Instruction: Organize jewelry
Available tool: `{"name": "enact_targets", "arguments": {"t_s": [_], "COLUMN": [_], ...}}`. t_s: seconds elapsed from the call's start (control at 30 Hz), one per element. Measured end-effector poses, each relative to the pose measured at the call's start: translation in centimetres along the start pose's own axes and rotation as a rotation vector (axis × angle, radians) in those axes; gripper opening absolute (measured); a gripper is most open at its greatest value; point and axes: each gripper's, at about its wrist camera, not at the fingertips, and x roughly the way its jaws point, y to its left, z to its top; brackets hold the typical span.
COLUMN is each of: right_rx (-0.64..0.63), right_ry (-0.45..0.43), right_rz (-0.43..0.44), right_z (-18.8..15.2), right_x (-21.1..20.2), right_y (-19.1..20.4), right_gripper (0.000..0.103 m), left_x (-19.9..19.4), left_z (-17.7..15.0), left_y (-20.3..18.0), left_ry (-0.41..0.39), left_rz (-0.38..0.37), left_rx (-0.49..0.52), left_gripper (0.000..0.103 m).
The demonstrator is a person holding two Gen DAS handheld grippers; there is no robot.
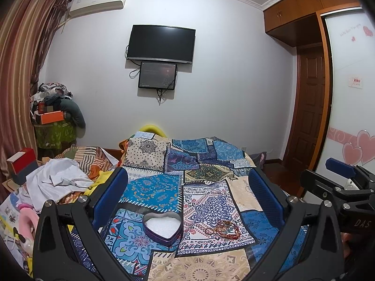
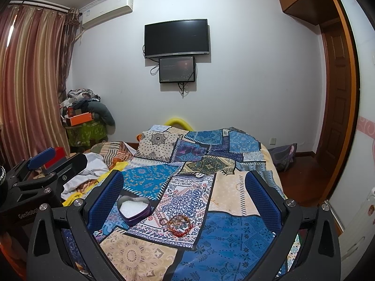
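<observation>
Both pairs of jaws stand spread wide and hold nothing. The left gripper and the right gripper hover side by side above a bed, each with blue padded fingers on black frames.

Between the left jaws, low in the gap and toward the left finger, sits a heart-shaped tin, purple on the outside, open, with a white granular lining. Just beside it, toward the right finger, lies a small heap of jewelry: beaded bracelets in red, amber and mixed colours, tangled together. Tin and heap are close but do not touch.

From the right wrist view the same tin sits just inside the left finger, and the jewelry lies near the middle of the gap. Nothing stands between either pair of jaws and these two things.

Both rest on a patchwork bedspread in blues, creams and purples. Left of the left jaws, rumpled white cloth and other clothes pile on the bed's edge. Far beyond the jaws, a dark television hangs on the white wall with a smaller screen beneath it. Striped curtains hang at far left, a wooden door at far right.
</observation>
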Motion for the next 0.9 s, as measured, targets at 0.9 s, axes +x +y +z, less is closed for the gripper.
{"name": "enact_targets", "arguments": {"t_s": [0.9], "right_rx": [0.003], "right_ry": [0.0], "right_rz": [0.005], "right_z": [0.16], "right_x": [-0.17], "right_y": [0.25], "right_gripper": [0.103], "left_x": [-0.1], "left_z": [0.28], "left_y": [-0.01], "left_ry": [-0.001], "left_rz": [0.003], "left_rx": [0.001], "left_gripper": [0.103]}}
